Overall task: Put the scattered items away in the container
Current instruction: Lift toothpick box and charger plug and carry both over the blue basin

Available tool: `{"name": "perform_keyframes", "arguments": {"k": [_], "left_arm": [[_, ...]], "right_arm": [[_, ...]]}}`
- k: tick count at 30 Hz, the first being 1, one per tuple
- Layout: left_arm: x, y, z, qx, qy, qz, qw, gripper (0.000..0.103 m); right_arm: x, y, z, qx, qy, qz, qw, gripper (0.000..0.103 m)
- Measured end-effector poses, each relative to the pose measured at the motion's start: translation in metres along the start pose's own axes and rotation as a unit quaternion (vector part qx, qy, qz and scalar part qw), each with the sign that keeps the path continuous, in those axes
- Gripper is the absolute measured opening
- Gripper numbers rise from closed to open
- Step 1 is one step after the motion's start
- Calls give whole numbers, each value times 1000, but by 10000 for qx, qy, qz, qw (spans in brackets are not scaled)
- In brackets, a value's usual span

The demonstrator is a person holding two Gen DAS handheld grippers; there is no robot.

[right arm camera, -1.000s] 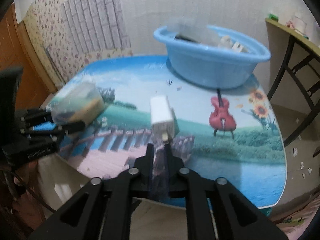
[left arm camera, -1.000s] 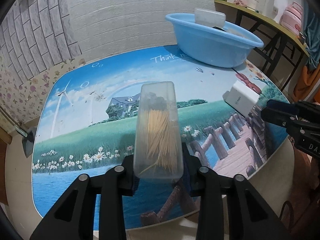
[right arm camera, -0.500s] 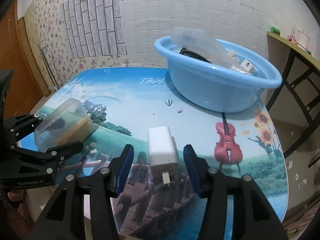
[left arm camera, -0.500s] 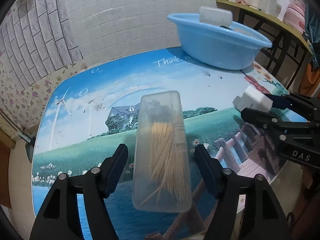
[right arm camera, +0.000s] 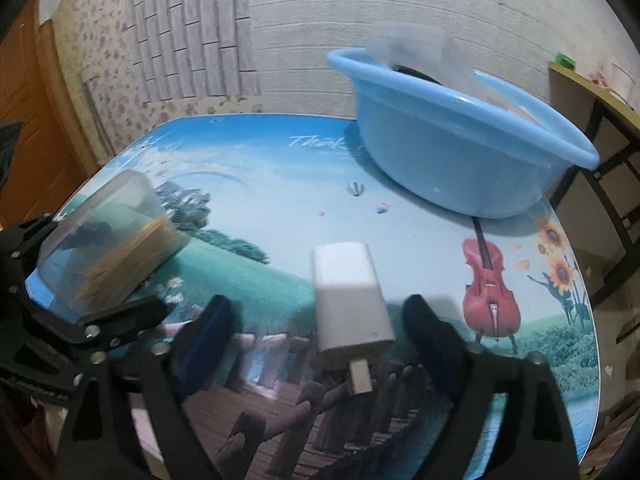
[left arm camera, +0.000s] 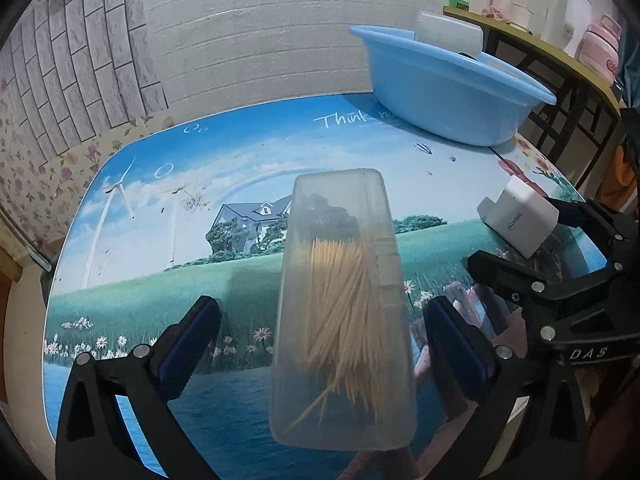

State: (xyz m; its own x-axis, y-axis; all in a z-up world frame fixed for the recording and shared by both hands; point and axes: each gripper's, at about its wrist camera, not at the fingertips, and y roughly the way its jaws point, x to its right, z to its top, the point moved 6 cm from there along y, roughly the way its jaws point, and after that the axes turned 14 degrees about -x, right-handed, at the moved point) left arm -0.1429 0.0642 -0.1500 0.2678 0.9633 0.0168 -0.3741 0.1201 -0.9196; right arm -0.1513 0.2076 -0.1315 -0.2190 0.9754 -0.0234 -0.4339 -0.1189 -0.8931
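**Both claws spread, nothing gripped yet**

L gripper (left arm camera: 320, 320) spread wide either side of toothpick box (left arm camera: 344, 308), centre frame, pads not touching. R gripper (right arm camera: 316, 324) same around white charger (right arm camera: 350, 300), lower centre. Basin (right arm camera: 460, 160) upper right. You should centre each item, squeeze box gently (thin walls), grip charger body not its plug
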Motion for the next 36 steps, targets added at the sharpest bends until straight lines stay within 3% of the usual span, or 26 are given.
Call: {"name": "perform_keyframes", "arguments": {"k": [12,21,27,36], "left_arm": [[-1,-1,0,409,-225,119,9988,103],[-2,-1,1,457,-248,133,9986,103],[-4,-1,3,532,-357,195,9978,103],[-6,-1,3,561,-428,225,9973,103]], "right_arm": [[11,2,0,102,304,-181,9993,103],[12,2,-2,214,365,-224,9989,103],[15,-6,-3,460,539,-37,9975,87],[12,-21,-2,849,499,142,9950,80]]}}
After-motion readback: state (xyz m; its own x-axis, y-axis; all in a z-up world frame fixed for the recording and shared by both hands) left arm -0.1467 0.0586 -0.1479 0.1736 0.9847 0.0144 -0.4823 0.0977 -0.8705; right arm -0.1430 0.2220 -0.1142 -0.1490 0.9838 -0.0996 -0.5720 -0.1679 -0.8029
